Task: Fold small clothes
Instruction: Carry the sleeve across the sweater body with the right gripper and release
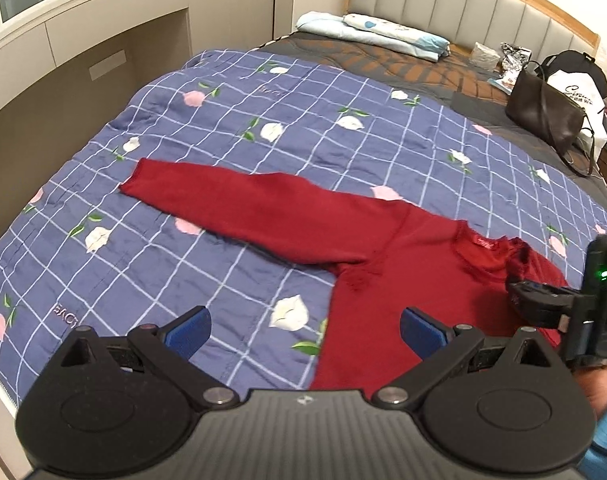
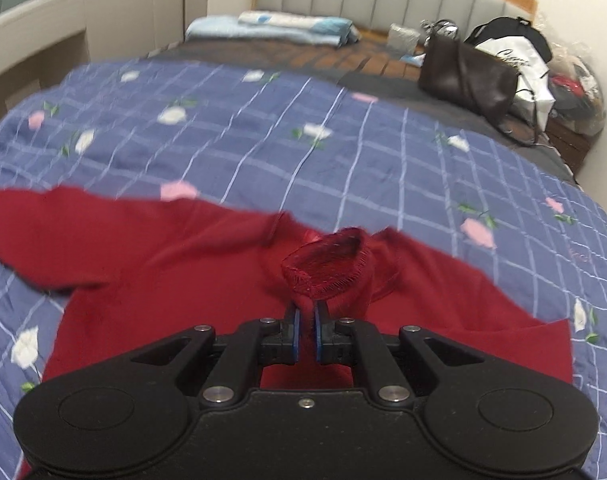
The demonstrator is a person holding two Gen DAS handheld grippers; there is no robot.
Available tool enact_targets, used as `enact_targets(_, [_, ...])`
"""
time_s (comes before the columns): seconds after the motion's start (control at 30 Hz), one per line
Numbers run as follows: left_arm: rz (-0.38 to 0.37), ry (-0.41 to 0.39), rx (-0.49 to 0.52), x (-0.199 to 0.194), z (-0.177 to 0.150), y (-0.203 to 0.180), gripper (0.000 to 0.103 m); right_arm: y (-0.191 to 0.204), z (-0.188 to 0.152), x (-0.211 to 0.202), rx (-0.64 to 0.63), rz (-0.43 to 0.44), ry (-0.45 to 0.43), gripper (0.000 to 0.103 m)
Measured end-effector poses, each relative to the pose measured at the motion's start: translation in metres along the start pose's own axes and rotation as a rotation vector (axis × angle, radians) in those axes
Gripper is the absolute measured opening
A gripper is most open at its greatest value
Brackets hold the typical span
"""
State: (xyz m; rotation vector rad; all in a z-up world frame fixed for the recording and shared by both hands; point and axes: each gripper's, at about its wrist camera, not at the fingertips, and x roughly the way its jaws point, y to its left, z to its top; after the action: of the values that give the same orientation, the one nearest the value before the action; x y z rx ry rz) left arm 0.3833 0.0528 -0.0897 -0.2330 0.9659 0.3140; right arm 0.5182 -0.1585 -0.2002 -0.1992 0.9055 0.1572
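One red sweater [image 1: 387,276] lies flat on the blue checked quilt [image 1: 231,128], just ahead of both grippers. The right gripper [image 2: 305,330] pinches a sleeve cuff [image 2: 331,266], lifted over the sweater's chest. The left gripper [image 1: 305,330] hangs spread wide, holding nothing, above the sweater's edge. Far beyond: one brown handbag [image 1: 547,114], one white bag [image 2: 527,68] behind it, contents hidden, and two folded pillows [image 1: 375,32].
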Motion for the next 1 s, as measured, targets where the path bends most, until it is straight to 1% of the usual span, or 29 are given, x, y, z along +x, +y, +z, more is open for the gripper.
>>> enact_targets(0.1, [0.007,0.010,-0.011,0.004,0.002,0.011,0.103,0.012,-0.006,0.011,-0.033,0.004,0.036,0.013])
enact_targets(0.23, [0.020,0.021,-0.048,0.014,0.010,0.029,0.103,0.023,-0.013,0.022,-0.049,0.023,0.097,0.023])
enact_targets(0.27, [0.025,0.026,-0.063,0.018,0.013,0.035,0.103,0.026,-0.013,0.022,-0.049,0.038,0.111,0.032])
enact_targets(0.3, [0.030,0.030,-0.077,0.021,0.015,0.040,0.103,0.029,-0.013,0.022,-0.056,0.047,0.122,0.037])
enact_targets(0.33, [0.034,0.033,-0.094,0.025,0.019,0.045,0.103,0.032,-0.013,0.021,-0.063,0.058,0.129,0.048])
enact_targets(0.37, [0.040,0.035,-0.116,0.030,0.023,0.052,0.103,0.035,-0.012,0.019,-0.068,0.069,0.131,0.056])
enact_targets(0.4, [0.045,0.036,-0.132,0.035,0.026,0.058,0.103,0.038,-0.011,0.017,-0.073,0.078,0.134,0.059])
enact_targets(0.47, [0.055,0.042,-0.160,0.047,0.034,0.072,0.103,0.042,-0.008,0.014,-0.076,0.093,0.147,0.072])
enact_targets(0.5, [0.062,0.042,-0.171,0.054,0.039,0.079,0.103,0.044,-0.006,0.012,-0.072,0.100,0.151,0.074])
enact_targets(0.57, [0.085,0.037,-0.193,0.070,0.048,0.094,0.103,0.045,-0.004,0.007,-0.057,0.110,0.160,0.082])
enact_targets(0.6, [0.095,0.035,-0.202,0.079,0.053,0.102,0.103,0.045,-0.004,0.004,-0.046,0.118,0.165,0.084])
enact_targets(0.67, [0.117,0.031,-0.216,0.100,0.063,0.119,0.103,0.047,-0.006,-0.004,-0.020,0.138,0.171,0.093])
enact_targets(0.77, [0.172,0.035,-0.257,0.136,0.077,0.146,0.103,0.048,-0.015,-0.016,0.016,0.166,0.190,0.098])
enact_targets(0.87, [0.213,0.042,-0.313,0.169,0.089,0.172,0.103,0.050,-0.027,-0.027,0.040,0.174,0.214,0.099])
enact_targets(1.0, [0.243,0.050,-0.435,0.206,0.105,0.210,0.103,0.051,-0.044,-0.040,0.088,0.167,0.255,0.100])
